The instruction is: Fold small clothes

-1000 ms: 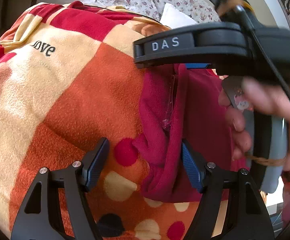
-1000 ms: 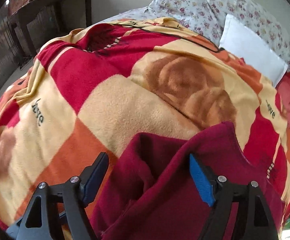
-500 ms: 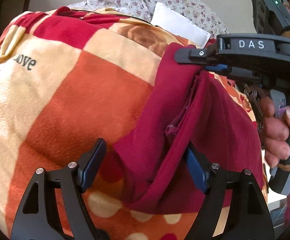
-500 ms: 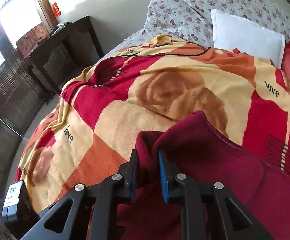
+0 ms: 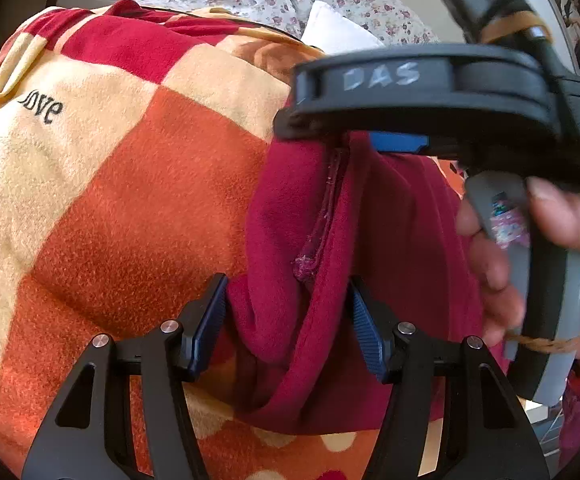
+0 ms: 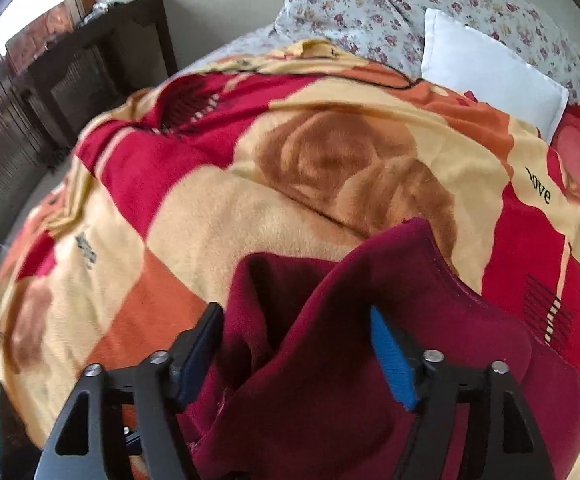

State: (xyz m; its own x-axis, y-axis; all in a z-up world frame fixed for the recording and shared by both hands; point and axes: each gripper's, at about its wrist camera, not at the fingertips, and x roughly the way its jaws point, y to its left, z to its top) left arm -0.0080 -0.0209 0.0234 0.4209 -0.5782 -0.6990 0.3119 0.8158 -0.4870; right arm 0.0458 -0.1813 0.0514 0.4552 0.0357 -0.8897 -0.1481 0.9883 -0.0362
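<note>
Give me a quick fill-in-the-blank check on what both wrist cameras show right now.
1. The maroon garment lies on a checked ____ printed with the word "love".
2. A bunched fold of the garment sits between the pads of the left ____.
3. Beyond the blanket, a plain ____ pillow leans on the floral ones.

Missing words: blanket; tongs; white

A home bedroom: a bed under a fleecy red, orange and cream checked blanket (image 6: 249,208), floral pillows (image 6: 370,4) and a dark wooden cabinet (image 6: 89,76) beyond the jaws.
</note>
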